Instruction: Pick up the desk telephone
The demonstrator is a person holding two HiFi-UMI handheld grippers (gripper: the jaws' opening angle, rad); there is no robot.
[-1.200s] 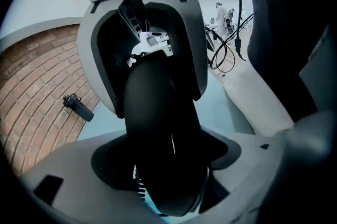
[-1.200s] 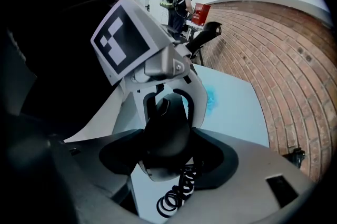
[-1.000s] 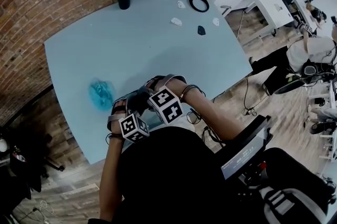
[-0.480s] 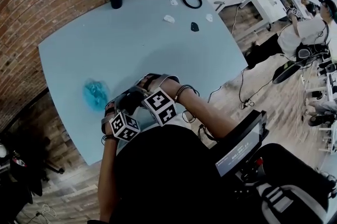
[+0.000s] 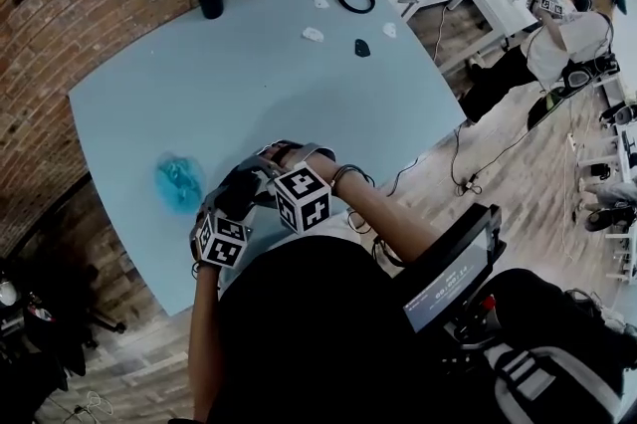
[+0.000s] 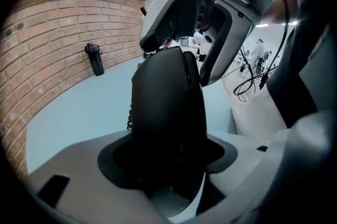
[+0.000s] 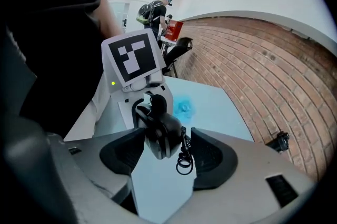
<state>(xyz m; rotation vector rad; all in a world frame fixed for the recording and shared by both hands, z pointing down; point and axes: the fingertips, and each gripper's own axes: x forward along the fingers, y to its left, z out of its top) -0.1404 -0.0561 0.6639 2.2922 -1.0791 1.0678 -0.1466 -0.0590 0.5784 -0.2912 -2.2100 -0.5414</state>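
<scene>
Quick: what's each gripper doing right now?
Left gripper: closed on the black handset.
Right gripper: open, the handset's end between its jaws, not gripped.

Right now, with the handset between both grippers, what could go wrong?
1. The coiled cord hangs in the gap beside the handset, between the right gripper's fingers. Closing them could pinch it.
2. Only the left gripper looks clamped on the handset. It might twist or slip down onto the table.
</scene>
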